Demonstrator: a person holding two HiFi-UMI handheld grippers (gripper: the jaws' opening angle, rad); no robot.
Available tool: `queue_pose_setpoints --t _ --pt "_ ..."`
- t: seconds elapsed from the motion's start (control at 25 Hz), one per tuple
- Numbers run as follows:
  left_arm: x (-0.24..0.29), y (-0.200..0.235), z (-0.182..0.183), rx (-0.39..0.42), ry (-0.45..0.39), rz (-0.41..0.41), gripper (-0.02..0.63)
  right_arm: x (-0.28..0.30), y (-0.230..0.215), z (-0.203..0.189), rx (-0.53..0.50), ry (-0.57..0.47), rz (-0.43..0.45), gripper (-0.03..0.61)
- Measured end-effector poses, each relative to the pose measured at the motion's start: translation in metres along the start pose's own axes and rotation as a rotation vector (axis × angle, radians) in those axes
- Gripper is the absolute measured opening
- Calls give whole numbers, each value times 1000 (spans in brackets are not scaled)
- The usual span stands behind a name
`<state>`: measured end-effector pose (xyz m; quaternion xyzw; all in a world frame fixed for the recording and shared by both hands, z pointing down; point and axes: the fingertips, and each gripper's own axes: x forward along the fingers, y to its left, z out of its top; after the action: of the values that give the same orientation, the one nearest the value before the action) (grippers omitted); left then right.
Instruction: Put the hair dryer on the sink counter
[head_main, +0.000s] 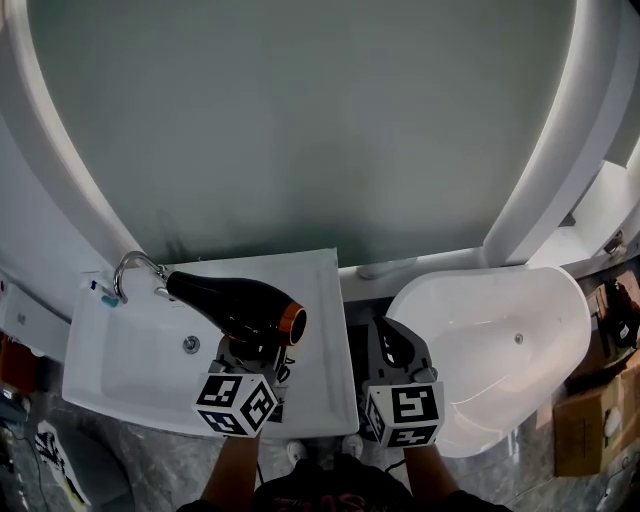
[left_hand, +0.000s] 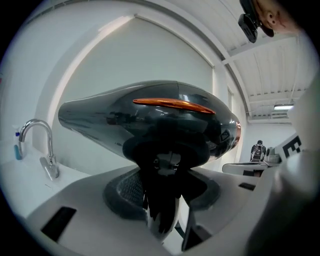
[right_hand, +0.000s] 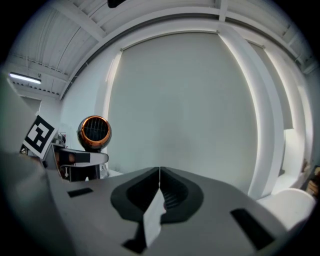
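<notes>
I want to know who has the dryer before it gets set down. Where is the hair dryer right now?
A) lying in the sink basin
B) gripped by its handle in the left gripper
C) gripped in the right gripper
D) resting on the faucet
B: the left gripper has its jaws clamped on the handle of the hair dryer, above the sink; the right gripper is shut on nothing.

Glossy black hair dryer (head_main: 232, 303), chrome faucet (left_hand: 49, 150), smooth white sink (head_main: 325, 340)

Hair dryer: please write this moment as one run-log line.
left gripper: shut on hair dryer handle | hair dryer: over sink, beside faucet | right gripper: shut, empty
</notes>
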<state>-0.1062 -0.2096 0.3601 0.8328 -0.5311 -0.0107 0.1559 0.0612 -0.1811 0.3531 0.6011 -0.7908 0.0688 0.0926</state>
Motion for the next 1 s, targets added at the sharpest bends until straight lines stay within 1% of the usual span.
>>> queue_pose_setpoints --t 0.24,0.48,0.64,0.84,1.0 --pt "27 9 -32 -50 75 17 179 24 -7 -26 14 68 17 21" --pt "60 25 -66 -137 156 55 179 44 -14 -49 26 125 26 21" --pt "77 32 -85 -165 199 74 179 56 -23 -66 41 159 25 21" --pt "92 39 -115 -233 273 105 179 65 -27 -85 57 206 38 21" --pt "106 42 -138 -255 329 121 179 71 -27 -102 69 237 52 21"
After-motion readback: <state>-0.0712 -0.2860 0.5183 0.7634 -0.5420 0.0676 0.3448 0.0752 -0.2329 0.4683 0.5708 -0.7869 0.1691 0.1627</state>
